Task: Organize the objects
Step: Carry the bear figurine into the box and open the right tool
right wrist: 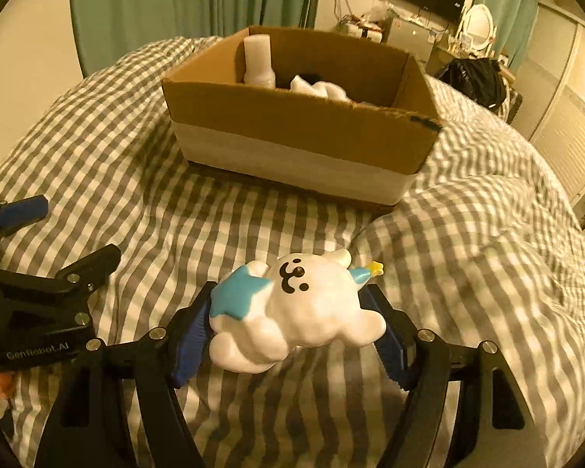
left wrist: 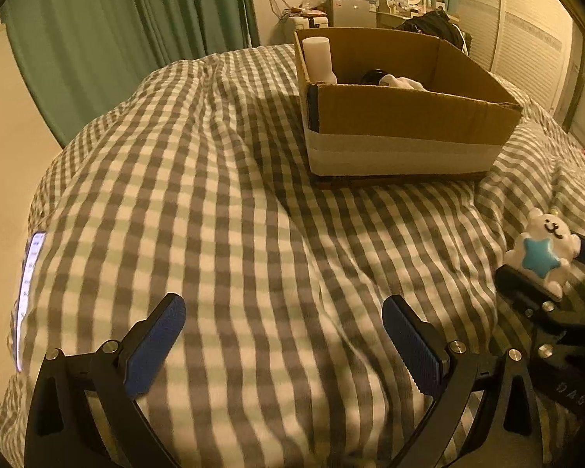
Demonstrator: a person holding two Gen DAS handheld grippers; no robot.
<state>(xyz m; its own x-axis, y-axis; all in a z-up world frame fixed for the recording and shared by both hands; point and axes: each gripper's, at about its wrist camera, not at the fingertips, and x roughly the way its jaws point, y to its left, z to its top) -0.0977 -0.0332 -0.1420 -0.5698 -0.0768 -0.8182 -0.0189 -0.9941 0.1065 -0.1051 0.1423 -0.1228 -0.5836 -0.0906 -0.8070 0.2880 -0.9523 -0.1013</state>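
- one toy is in hand: the right gripper [right wrist: 288, 335] has its blue fingers [right wrist: 189, 337] clenched on either flank of the white cloud-shaped toy [right wrist: 304, 308], which is held above the checked duvet [right wrist: 468, 273] toward the bed's near edge.
- the toy looks glossy and moulded, likely light and either squishy or hollow; a smooth skin like that could slide between the pads, so a firm but not crushing hold on its wide middle seems best.
- its blue star [right wrist: 238, 292] and the small yellow-tipped piece [right wrist: 372, 269] stick out and look like the weak parts; better not to grip or knock them.
- the left gripper [left wrist: 284, 335] is released, fingers spread wide and holding nothing, hovering over bare duvet beside the right one.
- the cardboard box [right wrist: 292, 117] sits further up the bed, roughly mid-bed and well apart from the toy; it already holds a white cylinder [right wrist: 258, 58] upright in its far left corner, plus a white crumpled thing [right wrist: 319, 87] and something dark i cannot identify.
- the box's near wall is tall, so the toy must clear that rim; free room inside appears to be on the right side.
- the duvet is soft and rumpled, and the box could shift if bumped.
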